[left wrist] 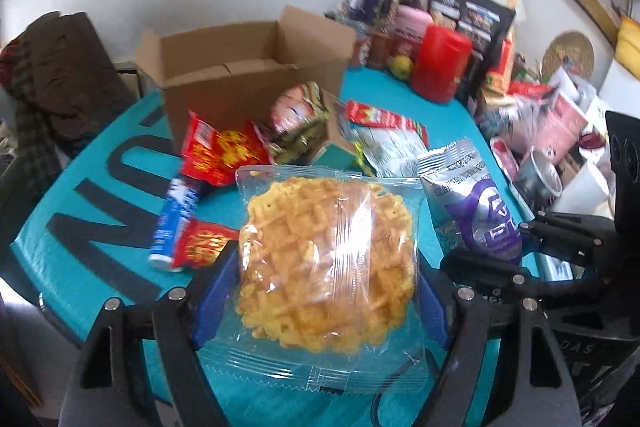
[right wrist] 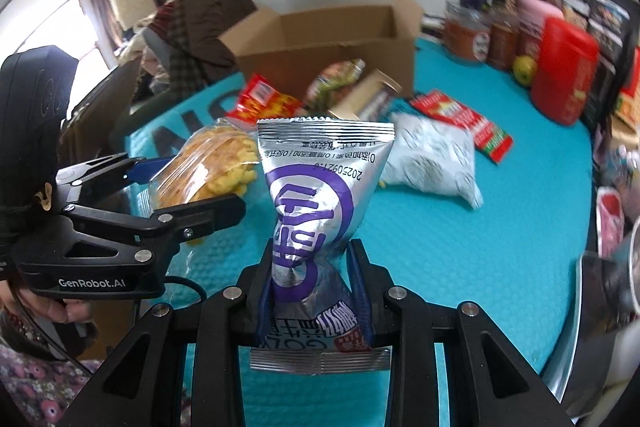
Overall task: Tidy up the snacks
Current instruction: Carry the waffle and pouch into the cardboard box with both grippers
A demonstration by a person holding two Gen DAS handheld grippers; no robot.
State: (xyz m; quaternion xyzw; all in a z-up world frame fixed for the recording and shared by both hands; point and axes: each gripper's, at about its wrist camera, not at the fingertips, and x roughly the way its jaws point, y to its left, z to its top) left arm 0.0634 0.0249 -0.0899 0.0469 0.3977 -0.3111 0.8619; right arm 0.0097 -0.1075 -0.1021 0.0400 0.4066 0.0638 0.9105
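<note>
My left gripper [left wrist: 320, 287] is shut on a clear packet with a round yellow waffle [left wrist: 326, 267], its blue pads pressing on both sides; the packet is lifted off the teal mat [left wrist: 100, 167]. My right gripper [right wrist: 314, 279] is shut on the pinched waist of a silver and purple snack pouch [right wrist: 316, 195], held upright above the mat. In the right wrist view the left gripper [right wrist: 192, 183] and its waffle packet [right wrist: 208, 163] hang just left of the pouch. An open, empty-looking cardboard box [left wrist: 240, 67] stands behind the snack pile.
Loose on the mat lie red packets [left wrist: 220, 155], a blue tube [left wrist: 176, 219], a noodle bowl [left wrist: 300, 115], a white-silver bag [right wrist: 432, 155] and a flat red packet [right wrist: 460, 123]. A red canister [left wrist: 440, 67], jars and dark bags line the back. Clothes [left wrist: 60, 75] pile up at left.
</note>
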